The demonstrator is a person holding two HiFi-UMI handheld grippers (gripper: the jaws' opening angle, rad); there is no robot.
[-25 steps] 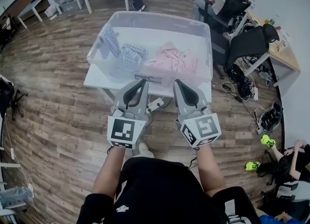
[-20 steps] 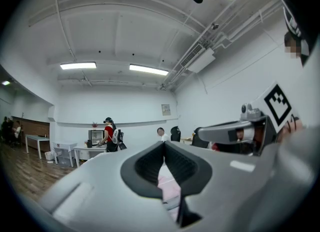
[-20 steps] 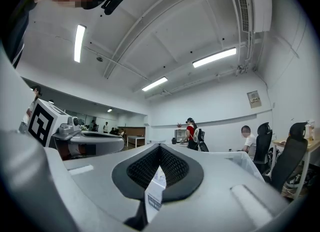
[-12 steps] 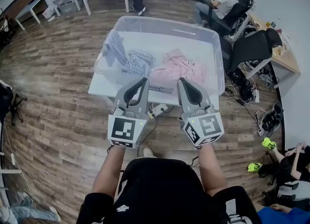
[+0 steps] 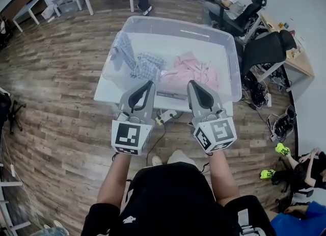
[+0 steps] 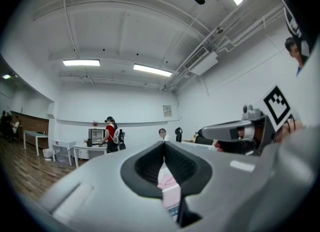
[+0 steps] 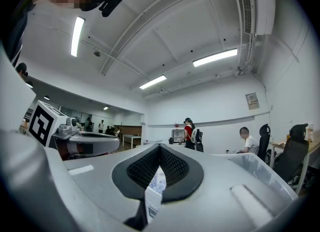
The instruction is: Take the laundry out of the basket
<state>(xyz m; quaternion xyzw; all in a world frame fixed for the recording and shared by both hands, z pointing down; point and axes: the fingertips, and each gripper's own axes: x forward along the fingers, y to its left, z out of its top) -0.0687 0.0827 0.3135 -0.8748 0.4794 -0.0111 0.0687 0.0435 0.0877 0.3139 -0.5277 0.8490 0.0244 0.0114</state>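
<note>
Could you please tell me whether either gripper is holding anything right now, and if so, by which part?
Nothing is held. The left gripper and the right gripper are both shut and empty; the laundry lies untouched in the clear bin.

Open office: desks (image 5: 299,60), swivel chairs (image 5: 265,49), strip lights (image 6: 152,69)

Basket (image 5: 173,22) open on top: free way in from above, esp. bare rear centre. Its clear near wall bars level entry; plaid shirt (image 5: 147,67) fills left, pink garment (image 5: 191,72) right.
</note>
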